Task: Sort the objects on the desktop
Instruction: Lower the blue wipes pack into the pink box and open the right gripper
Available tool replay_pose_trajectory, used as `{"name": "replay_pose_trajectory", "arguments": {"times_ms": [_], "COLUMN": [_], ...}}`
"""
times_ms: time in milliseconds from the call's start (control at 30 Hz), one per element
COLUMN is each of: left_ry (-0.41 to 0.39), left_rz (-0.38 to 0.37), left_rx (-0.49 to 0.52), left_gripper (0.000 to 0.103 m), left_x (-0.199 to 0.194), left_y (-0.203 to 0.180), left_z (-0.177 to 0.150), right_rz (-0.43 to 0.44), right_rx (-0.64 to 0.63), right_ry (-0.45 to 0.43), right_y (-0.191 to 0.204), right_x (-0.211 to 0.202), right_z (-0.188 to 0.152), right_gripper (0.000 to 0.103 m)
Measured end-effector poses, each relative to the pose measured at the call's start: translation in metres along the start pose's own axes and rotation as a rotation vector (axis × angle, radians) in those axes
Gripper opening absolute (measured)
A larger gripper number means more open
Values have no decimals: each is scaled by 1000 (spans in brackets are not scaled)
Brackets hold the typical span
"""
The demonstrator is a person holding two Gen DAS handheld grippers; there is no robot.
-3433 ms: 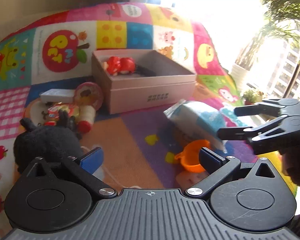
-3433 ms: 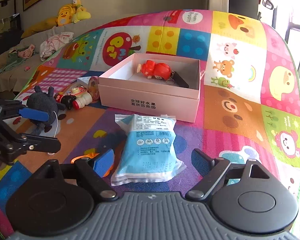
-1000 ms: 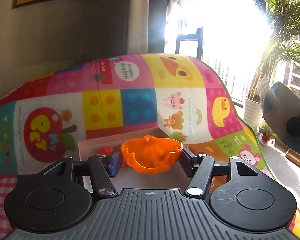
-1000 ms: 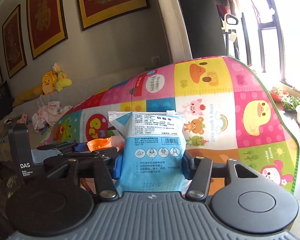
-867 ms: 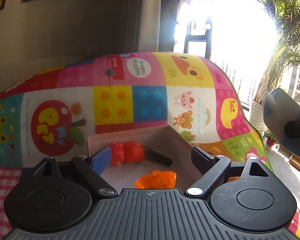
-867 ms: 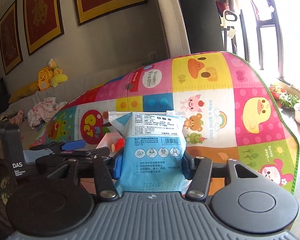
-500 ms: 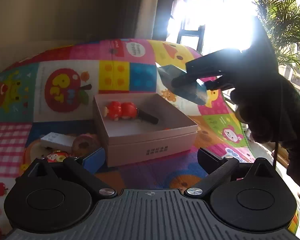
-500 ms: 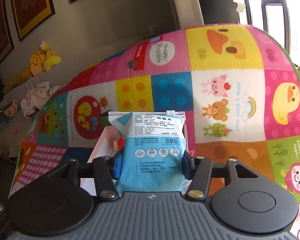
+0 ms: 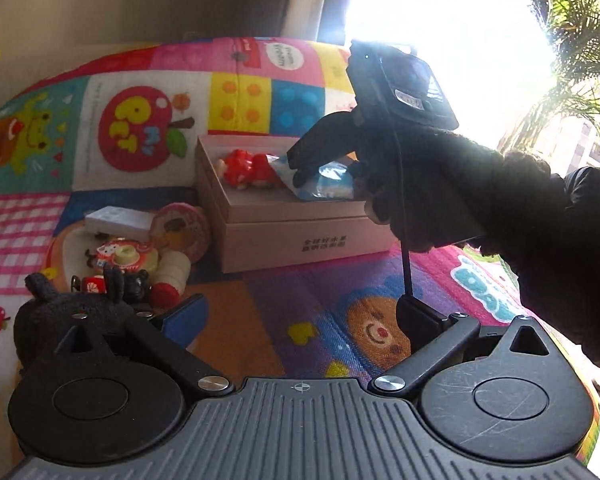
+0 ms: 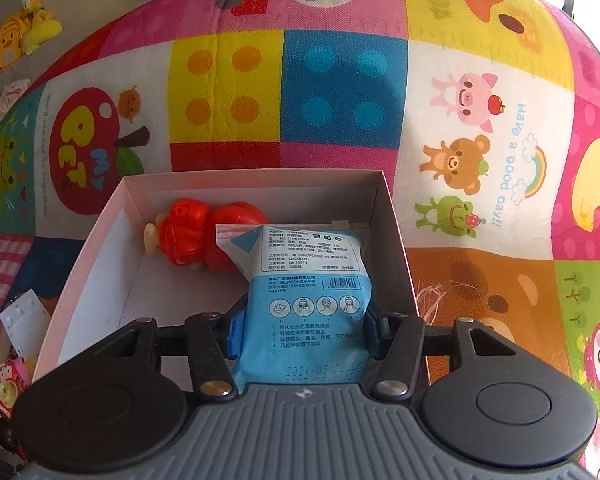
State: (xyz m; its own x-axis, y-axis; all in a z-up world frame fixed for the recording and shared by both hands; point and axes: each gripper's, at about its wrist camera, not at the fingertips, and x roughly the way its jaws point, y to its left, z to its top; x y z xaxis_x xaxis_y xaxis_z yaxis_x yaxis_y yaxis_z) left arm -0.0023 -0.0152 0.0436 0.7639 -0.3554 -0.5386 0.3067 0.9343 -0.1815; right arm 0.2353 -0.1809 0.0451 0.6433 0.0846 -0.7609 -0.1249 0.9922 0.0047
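Observation:
My right gripper [image 10: 302, 328] is shut on a blue tissue packet [image 10: 308, 300] and points down into the open pink box [image 10: 396, 232]. The packet's far end hangs over the box floor beside a red toy figure [image 10: 192, 236]. In the left wrist view the right gripper [image 9: 324, 160], in a dark gloved hand [image 9: 440, 184], holds the packet [image 9: 332, 184] inside the box [image 9: 284, 236] next to the red toy [image 9: 244, 168]. My left gripper [image 9: 300, 316] stands open and empty over the mat, in front of the box. No orange cup shows in either view.
Left of the box lie a black plush [image 9: 72, 312], a pink round toy [image 9: 180, 228], a small white box [image 9: 116, 218] and several little toys [image 9: 124, 256]. The colourful play mat [image 9: 260, 320] spreads all around, and a bright window stands behind.
The left gripper opened, dropped the orange cup into the box and drew back. The right gripper swung in and down with the packet, from above the mat into the box.

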Motion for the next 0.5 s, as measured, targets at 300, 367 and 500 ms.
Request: {"name": "replay_pose_trajectory", "arguments": {"times_ms": [300, 367, 500], "left_ry": [31, 39, 41], "left_rz": [31, 39, 45], "left_rx": [12, 1, -10], "left_gripper": [103, 103, 103], "left_x": [6, 4, -2], "left_y": [5, 11, 20], "left_z": [-10, -12, -13], "right_rz": [44, 86, 117], "right_rx": [-45, 23, 26], "right_ry": [9, -42, -113], "right_y": [-3, -20, -31], "right_x": [-34, -51, -70], "right_z": [-11, -5, 1], "right_gripper": [79, 79, 53]}}
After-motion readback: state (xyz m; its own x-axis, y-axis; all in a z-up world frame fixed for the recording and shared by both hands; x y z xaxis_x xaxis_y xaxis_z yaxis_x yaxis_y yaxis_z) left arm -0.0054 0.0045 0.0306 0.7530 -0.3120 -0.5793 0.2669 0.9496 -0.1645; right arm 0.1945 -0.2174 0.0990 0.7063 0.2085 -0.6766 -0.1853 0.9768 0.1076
